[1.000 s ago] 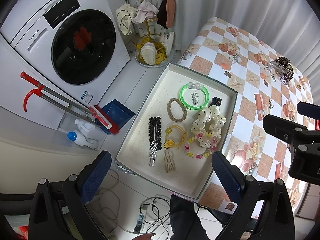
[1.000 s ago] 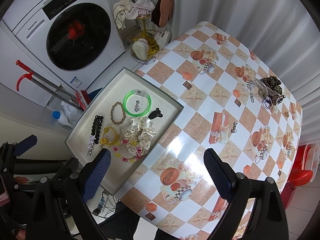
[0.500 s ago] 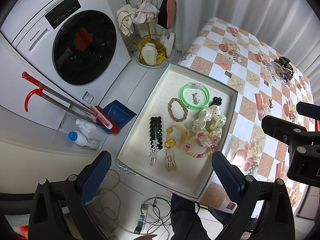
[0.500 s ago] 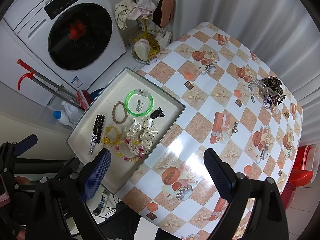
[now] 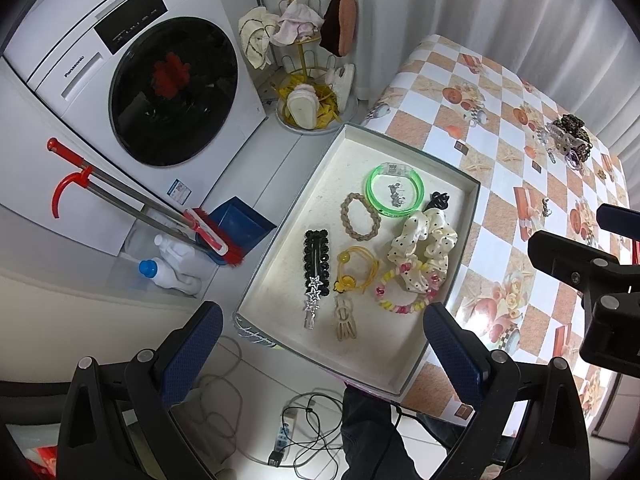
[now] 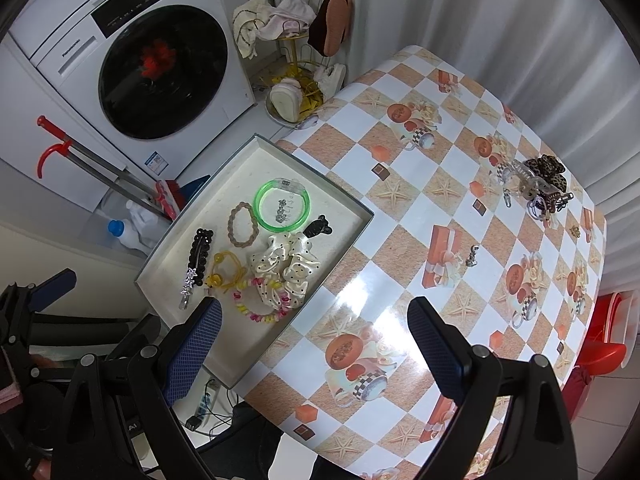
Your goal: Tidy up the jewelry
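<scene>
Two grippers hover high over the scene, each with its blue-padded fingers spread wide and nothing between them. The left gripper hangs above the near end of a shallow grey tray that lies at the table's near-left corner, partly overhanging the edge. The right gripper hangs over the checkered tablecloth, just right of the tray.

Inside the tray, nearest the left gripper, lie a beige claw clip, a silver star clip and a pastel bead bracelet. Beyond them sit a black beaded barrette, a yellow hair tie and a cream polka-dot scrunchie. Farther still are a braided tan hair tie, a translucent green bangle ringing a few small silver pieces, and a black clip.

Well apart, at the table's far right, a heap of leopard-print and clear hair accessories rests on the cloth; a small metal charm lies alone mid-table.

Past the table stand a white washing machine, a red-handled broom and a gold rack of slippers.
</scene>
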